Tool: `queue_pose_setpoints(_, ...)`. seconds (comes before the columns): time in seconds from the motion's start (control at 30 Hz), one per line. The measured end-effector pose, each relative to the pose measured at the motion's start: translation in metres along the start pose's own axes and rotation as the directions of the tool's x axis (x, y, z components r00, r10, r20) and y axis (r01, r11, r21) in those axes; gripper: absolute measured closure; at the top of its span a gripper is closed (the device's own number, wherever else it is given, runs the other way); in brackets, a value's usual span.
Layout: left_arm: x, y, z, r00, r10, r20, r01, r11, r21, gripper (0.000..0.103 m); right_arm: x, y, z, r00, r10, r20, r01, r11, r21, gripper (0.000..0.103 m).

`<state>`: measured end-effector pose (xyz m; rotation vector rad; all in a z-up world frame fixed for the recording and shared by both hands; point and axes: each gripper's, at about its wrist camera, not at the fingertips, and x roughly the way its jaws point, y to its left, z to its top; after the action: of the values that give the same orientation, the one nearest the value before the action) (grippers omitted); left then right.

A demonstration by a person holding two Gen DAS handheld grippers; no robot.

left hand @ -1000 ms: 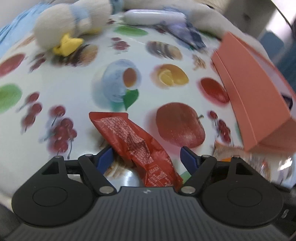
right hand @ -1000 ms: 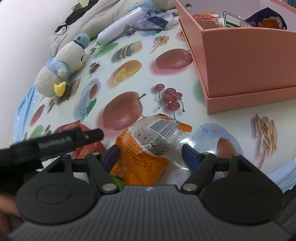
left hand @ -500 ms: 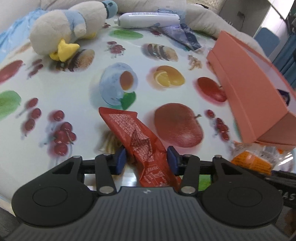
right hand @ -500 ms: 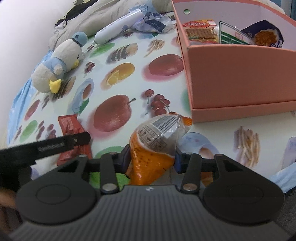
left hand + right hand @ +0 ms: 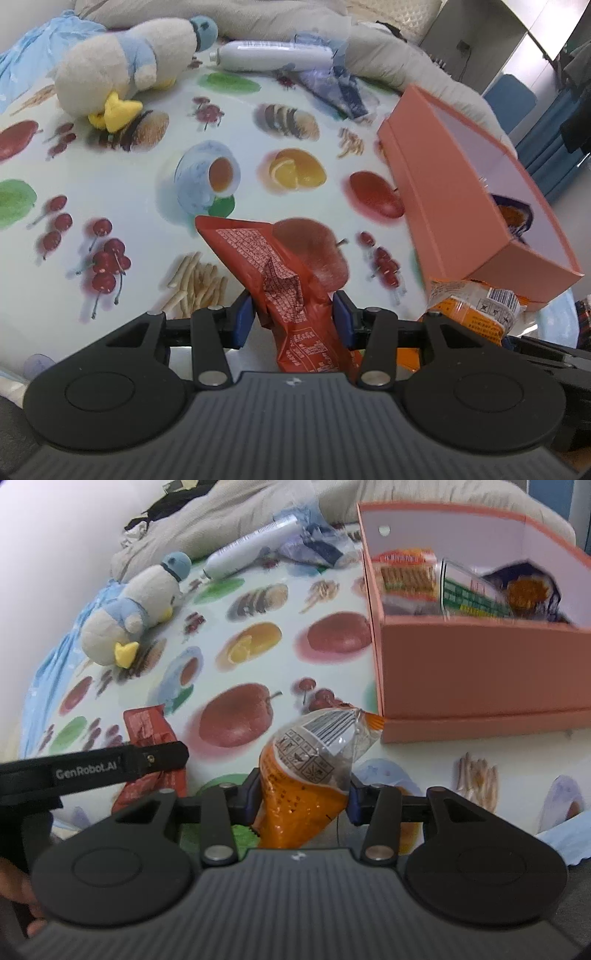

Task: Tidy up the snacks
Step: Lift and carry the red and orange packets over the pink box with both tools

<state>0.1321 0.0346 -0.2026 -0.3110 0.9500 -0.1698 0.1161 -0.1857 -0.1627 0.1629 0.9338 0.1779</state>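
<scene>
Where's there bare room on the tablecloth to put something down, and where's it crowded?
Free: the wide stretch of tablecloth between the plush duck and the pink box. Crowded: the far edge, where a white tube and blue wrapper lie, and inside the box, already holding snack packets.

You have a crinkled red snack packet (image 5: pixel 280 280) standing tilted off the fruit-print tabletop (image 5: pixel 110 177). Your orange snack bag (image 5: pixel 306 771) rises beside the open pink box (image 5: pixel 480 672), which already holds several packets.
</scene>
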Motion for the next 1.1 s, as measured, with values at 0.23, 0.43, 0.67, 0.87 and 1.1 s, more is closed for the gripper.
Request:
queue_pose_setpoints(0.23, -0.048, -0.022, 0.015, 0.995, -0.046, 0.089, 0.041, 0.998, 0.048, 0.052, -0.041, 0.005, 0.013, 0.996, -0.008, 0.089, 0.009, 1.0, -0.013, 0.056)
queue_pose_setpoints(0.43, -0.083, -0.045, 0.015, 0.987, -0.094, 0.132, 0.083, 0.993, 0.083, 0.052, -0.076, 0.005, 0.017, 0.987, -0.007, 0.161, 0.01, 1.0, -0.023, 0.056)
queue_pose_setpoints(0.67, -0.112, -0.075, 0.01, 0.976, -0.156, 0.151, 0.139, 0.983, 0.118, 0.052, -0.12, -0.004, 0.015, 0.973, -0.029, 0.229, 0.032, 0.999, -0.009, 0.056)
queue_pose_setpoints(0.87, -0.128, -0.106, 0.007, 0.961, -0.225, 0.164, 0.195, 0.965, 0.177, 0.052, -0.148, -0.017, 0.012, 0.954, -0.079, 0.289, 0.077, 0.997, 0.018, 0.056)
queue_pose_setpoints(1.1, -0.133, -0.139, 0.0, 0.949, -0.286, 0.136, 0.25, 0.94, 0.232, 0.052, -0.169, -0.046, 0.003, 0.944, -0.167, 0.286, 0.151, 0.986, 0.077, 0.056)
